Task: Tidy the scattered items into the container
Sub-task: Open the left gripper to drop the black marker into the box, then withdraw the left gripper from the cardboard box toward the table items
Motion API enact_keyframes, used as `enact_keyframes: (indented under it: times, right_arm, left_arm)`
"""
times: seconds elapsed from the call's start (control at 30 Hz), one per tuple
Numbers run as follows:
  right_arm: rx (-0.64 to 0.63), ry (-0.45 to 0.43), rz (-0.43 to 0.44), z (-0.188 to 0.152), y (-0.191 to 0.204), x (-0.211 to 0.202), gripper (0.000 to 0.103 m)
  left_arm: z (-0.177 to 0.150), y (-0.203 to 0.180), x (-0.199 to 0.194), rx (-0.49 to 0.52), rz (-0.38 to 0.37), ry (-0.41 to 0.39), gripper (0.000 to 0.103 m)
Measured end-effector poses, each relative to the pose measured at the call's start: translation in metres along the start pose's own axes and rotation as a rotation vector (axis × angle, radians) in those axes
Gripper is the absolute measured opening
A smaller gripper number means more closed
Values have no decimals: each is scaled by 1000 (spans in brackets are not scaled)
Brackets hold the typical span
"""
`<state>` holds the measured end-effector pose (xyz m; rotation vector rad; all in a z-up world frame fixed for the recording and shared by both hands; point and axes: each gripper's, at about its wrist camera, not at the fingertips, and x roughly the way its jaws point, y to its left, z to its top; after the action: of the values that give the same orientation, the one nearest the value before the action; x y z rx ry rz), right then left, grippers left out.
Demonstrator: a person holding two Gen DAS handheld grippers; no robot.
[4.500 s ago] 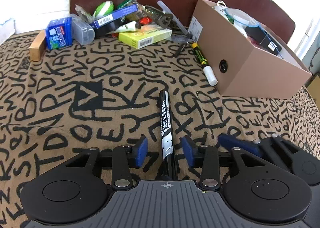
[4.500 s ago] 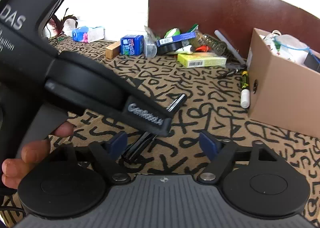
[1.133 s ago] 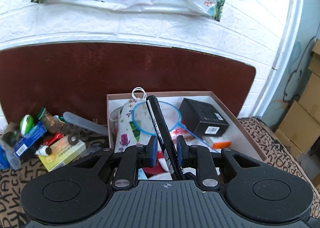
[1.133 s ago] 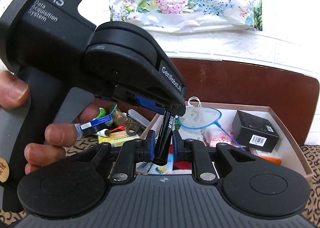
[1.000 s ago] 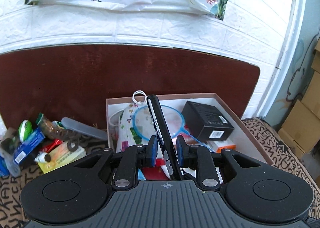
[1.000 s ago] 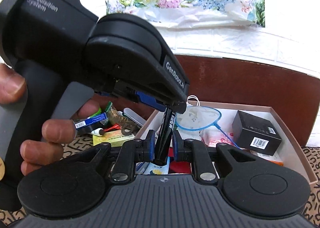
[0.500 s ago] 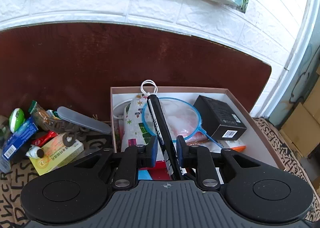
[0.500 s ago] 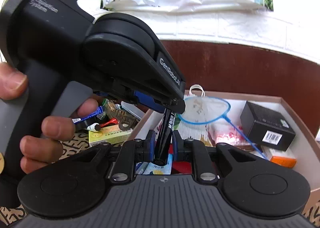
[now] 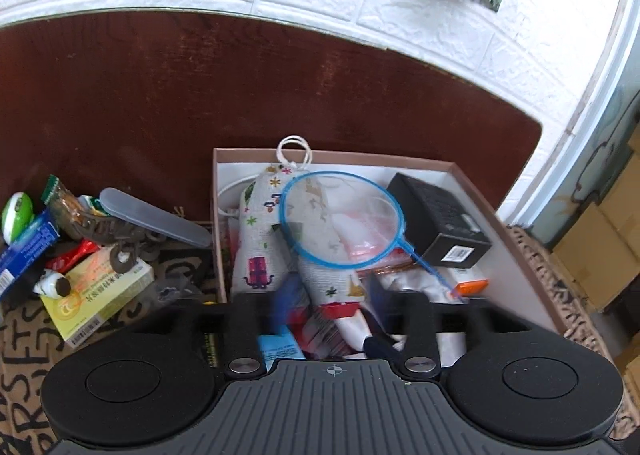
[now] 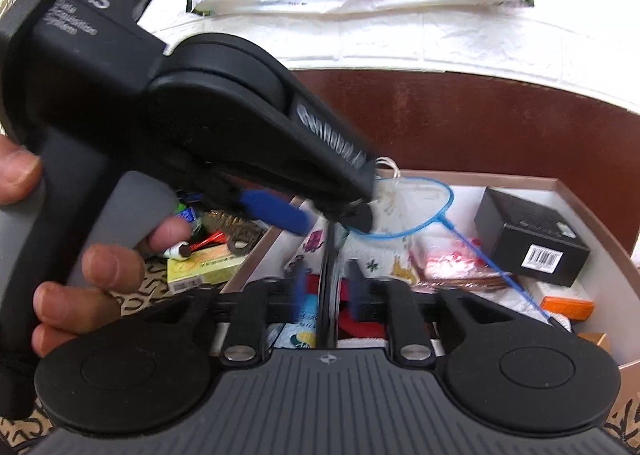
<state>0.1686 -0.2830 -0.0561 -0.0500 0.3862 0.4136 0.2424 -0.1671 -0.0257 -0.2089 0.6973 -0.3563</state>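
Over the cardboard box, both tongs have just been opening: left tongs gape empty; right tongs stand apart around a blurred black marker.

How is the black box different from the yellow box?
The black box is dark and chunky; the yellow box is bright and flatter. The black box lies inside the container; the yellow box lies outside it, on the patterned cloth to its left. Both carry a barcode label.

"DAS" stands in white on the left gripper housing; other print is too blurred.
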Motion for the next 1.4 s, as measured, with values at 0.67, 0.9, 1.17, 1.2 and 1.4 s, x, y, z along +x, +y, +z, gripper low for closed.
enact_keyframes:
  times: [0.67, 0.9, 1.17, 1.2, 1.4]
  right_arm:
    - [-9, -9, -79, -10, 1, -4, 102]
    - [-7, -21, -100, -7, 3, -17, 102]
    - [-20, -36, -112, -7, 11, -32, 102]
    - [-21, -38, -111, -8, 13, -34, 102]
    - [-27, -28, -95, -16, 31, -45, 103]
  left_arm:
    - [-7, 16, -22, -57, 15, -83, 103]
    - [-16, 15, -31, -49, 9, -83, 103]
    - [-36, 16, -60, -4, 10, -108, 103]
    - [-41, 17, -64, -1, 14, -111, 103]
    - [-67, 24, -87, 2, 45, -103, 103]
